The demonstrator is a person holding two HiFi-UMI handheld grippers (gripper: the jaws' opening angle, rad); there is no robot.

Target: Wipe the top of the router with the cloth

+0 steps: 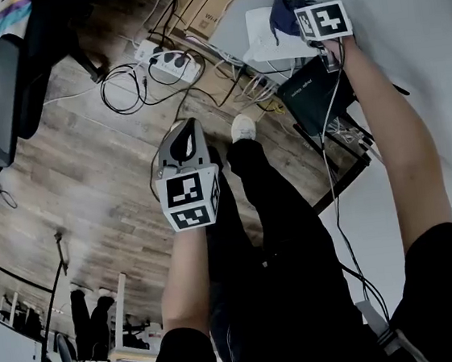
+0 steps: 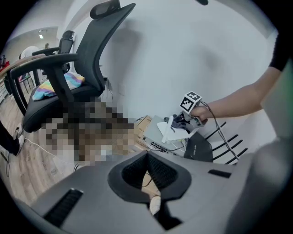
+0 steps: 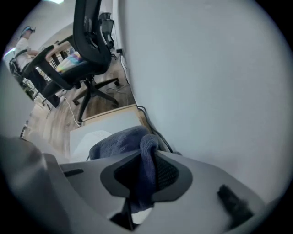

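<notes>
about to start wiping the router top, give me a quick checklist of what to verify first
1. Cloth gripped: ok, pinched between the right gripper's jaws.
2. Cloth over the white router: ok, it sits above the top; firm contact cannot tell.
3. Left gripper out of the way: ok, shut, empty and off over the floor.
4. Gripper cable clear of the stroke: not ok, in the head view it runs across the black router alongside.
5. White router steadied: cannot tell; no gripper holds it.
</notes>
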